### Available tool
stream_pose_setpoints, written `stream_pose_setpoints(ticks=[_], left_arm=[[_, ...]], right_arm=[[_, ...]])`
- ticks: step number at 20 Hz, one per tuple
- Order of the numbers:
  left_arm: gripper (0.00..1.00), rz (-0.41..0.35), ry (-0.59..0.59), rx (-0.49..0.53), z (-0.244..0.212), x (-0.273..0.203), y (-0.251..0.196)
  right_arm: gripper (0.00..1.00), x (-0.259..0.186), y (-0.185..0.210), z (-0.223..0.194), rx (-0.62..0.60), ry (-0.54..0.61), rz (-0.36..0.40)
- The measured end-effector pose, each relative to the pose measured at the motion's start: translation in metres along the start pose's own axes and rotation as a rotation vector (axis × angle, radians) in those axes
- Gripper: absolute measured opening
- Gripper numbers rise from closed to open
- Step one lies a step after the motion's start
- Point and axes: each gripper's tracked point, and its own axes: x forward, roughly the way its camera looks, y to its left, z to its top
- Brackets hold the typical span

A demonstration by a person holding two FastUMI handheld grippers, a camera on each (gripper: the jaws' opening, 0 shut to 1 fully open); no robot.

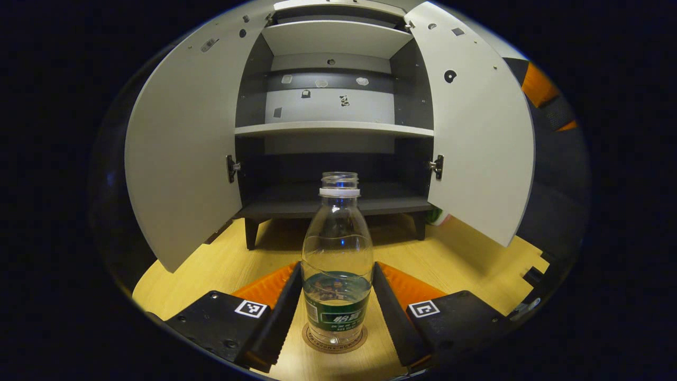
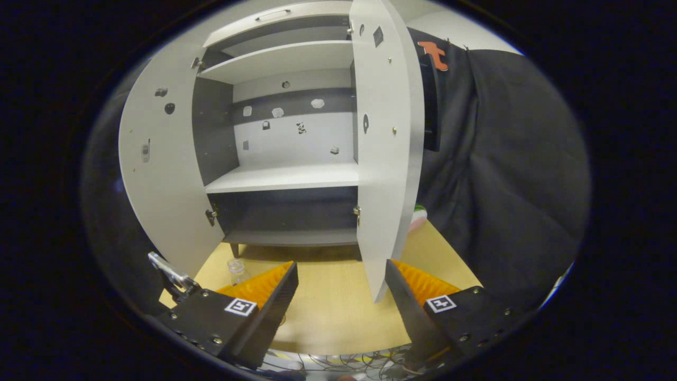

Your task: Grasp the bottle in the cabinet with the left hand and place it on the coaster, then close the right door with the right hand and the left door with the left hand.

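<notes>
A: The bottle (image 1: 337,259) stands on the coaster (image 1: 335,338), between the left tool (image 1: 336,309) fingers, which look barely parted from it (contact is hard to judge).

B: A crooked retreat could tip it.

A: Behind the bottle, the right tool (image 2: 341,296) gapes empty by the right door (image 2: 389,153); a glancing push may swing it crooked.

left gripper (image 1: 337,296) fingers spread apart, right gripper (image 2: 341,291) fingers spread wide
</notes>
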Motion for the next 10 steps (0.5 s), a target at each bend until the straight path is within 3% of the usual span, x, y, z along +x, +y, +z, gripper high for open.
stream_pose_setpoints(ticks=[10], left_arm=[[0.82,0.024,0.007,-0.012,-0.016,0.005,0.004]], right_arm=[[1.0,0.001,0.002,-0.016,-0.011,0.045,0.022]])
